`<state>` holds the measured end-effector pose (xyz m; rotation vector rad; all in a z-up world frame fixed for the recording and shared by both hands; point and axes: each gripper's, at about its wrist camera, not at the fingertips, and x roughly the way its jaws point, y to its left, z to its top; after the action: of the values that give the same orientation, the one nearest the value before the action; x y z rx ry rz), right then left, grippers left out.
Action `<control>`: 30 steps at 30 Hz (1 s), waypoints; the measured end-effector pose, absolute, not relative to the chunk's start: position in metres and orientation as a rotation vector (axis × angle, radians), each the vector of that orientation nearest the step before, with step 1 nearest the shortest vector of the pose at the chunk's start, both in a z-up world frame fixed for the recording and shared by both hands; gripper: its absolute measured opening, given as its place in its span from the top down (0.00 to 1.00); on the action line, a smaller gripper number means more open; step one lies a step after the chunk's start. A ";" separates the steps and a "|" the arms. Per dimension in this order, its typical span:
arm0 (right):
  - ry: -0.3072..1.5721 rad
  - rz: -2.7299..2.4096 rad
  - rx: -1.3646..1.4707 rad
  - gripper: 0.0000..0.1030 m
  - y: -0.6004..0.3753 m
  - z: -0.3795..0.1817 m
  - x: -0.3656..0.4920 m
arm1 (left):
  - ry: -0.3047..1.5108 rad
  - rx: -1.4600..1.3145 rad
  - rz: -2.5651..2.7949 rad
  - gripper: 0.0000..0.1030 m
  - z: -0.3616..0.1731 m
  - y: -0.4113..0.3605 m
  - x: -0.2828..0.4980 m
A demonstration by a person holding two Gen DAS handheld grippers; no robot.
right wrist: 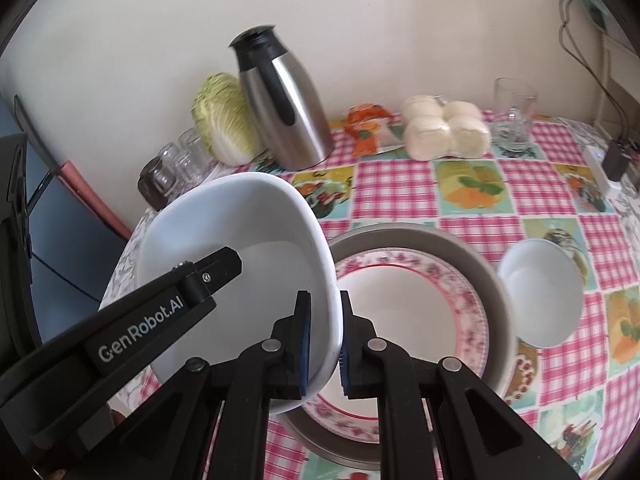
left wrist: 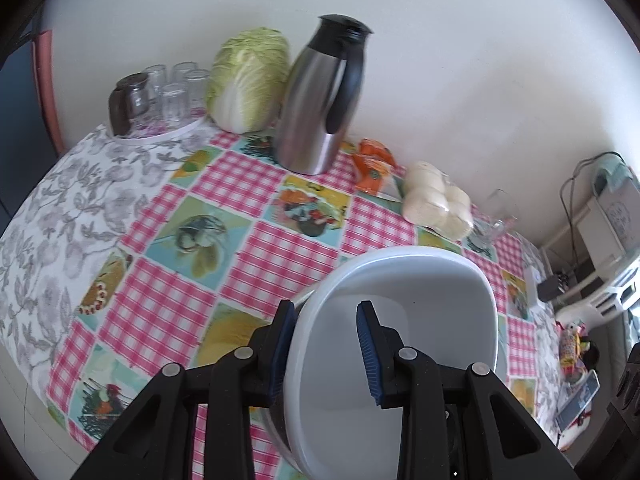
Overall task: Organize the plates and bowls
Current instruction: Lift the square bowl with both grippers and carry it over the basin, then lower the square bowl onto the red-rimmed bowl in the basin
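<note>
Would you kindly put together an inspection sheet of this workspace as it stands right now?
Surface: table under a pink checked tablecloth with picture squares.
Job's things: large white square bowl held aloft; floral-rimmed white plate lying in a grey round pan; small white bowl beside it.
Clutter: steel thermos jug, napa cabbage, upturned glasses on a tray, bagged white buns, orange packet, clear glass.
Grippers: left gripper straddles the bowl's rim; right gripper pinches the opposite rim.
Cables: wires down the right wall.
Surroundings: plain white wall.
</note>
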<state>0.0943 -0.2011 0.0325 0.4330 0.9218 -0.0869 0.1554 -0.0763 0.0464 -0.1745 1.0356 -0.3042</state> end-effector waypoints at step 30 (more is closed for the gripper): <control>0.935 -0.117 0.585 0.88 -0.264 0.029 0.047 | 1.053 -0.137 -0.369 0.66 0.049 -0.140 0.123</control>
<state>0.0467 -0.2639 0.0287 0.5847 0.9345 -0.1165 0.1232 -0.1397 0.0493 -0.1374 1.0534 -0.3686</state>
